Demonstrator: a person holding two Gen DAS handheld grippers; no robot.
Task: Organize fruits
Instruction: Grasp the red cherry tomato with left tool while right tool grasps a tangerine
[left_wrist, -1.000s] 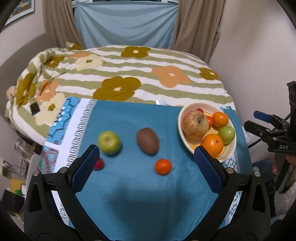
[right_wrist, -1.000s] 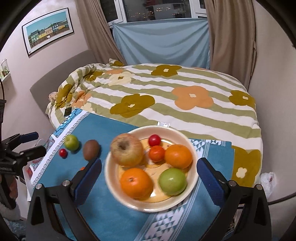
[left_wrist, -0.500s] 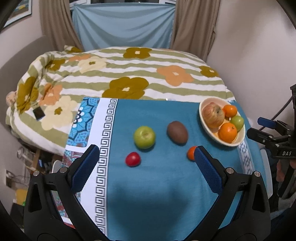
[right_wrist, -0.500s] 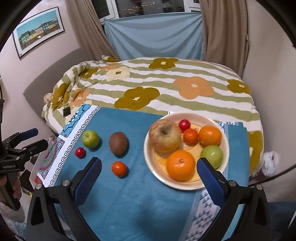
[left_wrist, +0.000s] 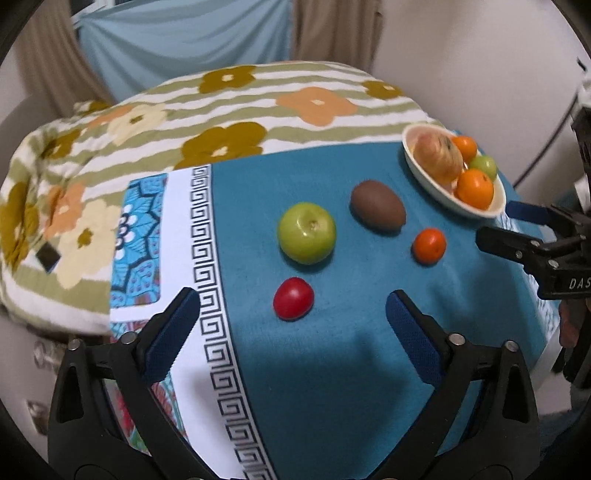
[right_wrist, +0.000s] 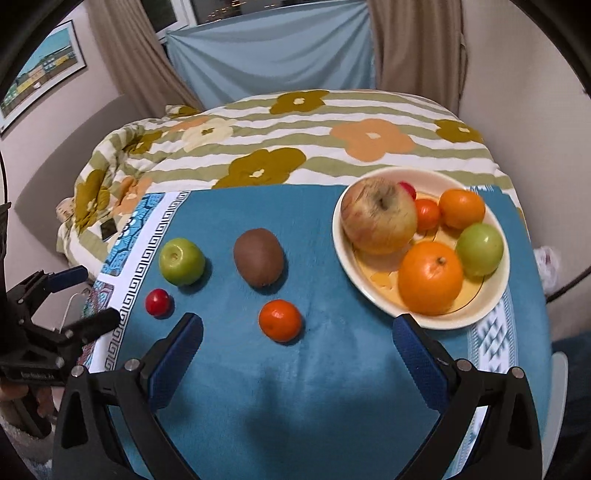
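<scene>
- Just ahead of the left gripper (left_wrist: 291, 325), between its spread, empty fingers: red cherry tomato (left_wrist: 293, 298) on the teal cloth (left_wrist: 314, 387).
- Ahead of the right gripper (right_wrist: 295, 347), also spread and empty: small tangerine (right_wrist: 279, 319); bowl (right_wrist: 476, 314) past its right finger.
- Loose fruits: four, including green apple (left_wrist: 306, 232) and kiwi (left_wrist: 377, 211).
- Bowl holds six fruits.
- "DAS" reads on the right gripper's body.

- I'm looking into a home bedroom: a bed under a flowered, striped quilt (right_wrist: 295, 147) fills the room.
- Beige curtains (right_wrist: 147, 74) frame a dark window (a blue sheet hangs below it).
- A framed picture (right_wrist: 40, 74) hangs on the wall.
</scene>
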